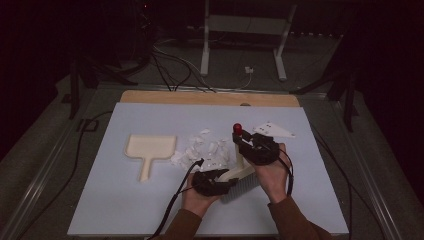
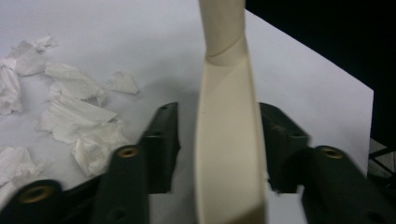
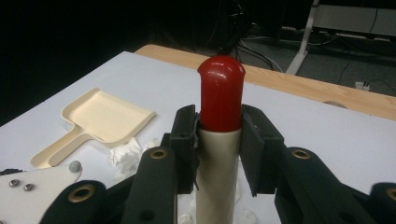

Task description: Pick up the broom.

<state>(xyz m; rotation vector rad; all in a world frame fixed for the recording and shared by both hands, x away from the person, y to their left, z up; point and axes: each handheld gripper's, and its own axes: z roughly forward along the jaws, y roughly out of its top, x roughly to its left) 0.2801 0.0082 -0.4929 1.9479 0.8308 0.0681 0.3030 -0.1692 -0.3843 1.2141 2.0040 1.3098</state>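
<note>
The brush [image 1: 240,176] sits nearest the person, bristles down on the table [image 1: 125,200], and both tools are on it. The left gripper [image 1: 225,180] straddles the cream head just above the bristles; the left gripper view shows one pad against the cream wall [image 2: 229,154] and the other with a sliver of gap, so I judge the grip not quite seated. The right gripper [image 1: 239,137] is clamped on the handle's top, pads pinching where the red cap [image 3: 220,93] meets the cream tube.

To sweep well, firm up the left grip first, then keep the bristles flat on the table (a tilted brush skips over scraps). Beyond lie the paper bits [image 1: 200,150], bunched between brush and dustpan [image 1: 149,150]. Push leftward in short strokes toward the pan's open edge; the pan is loose and may slide, so ease off near it.
</note>
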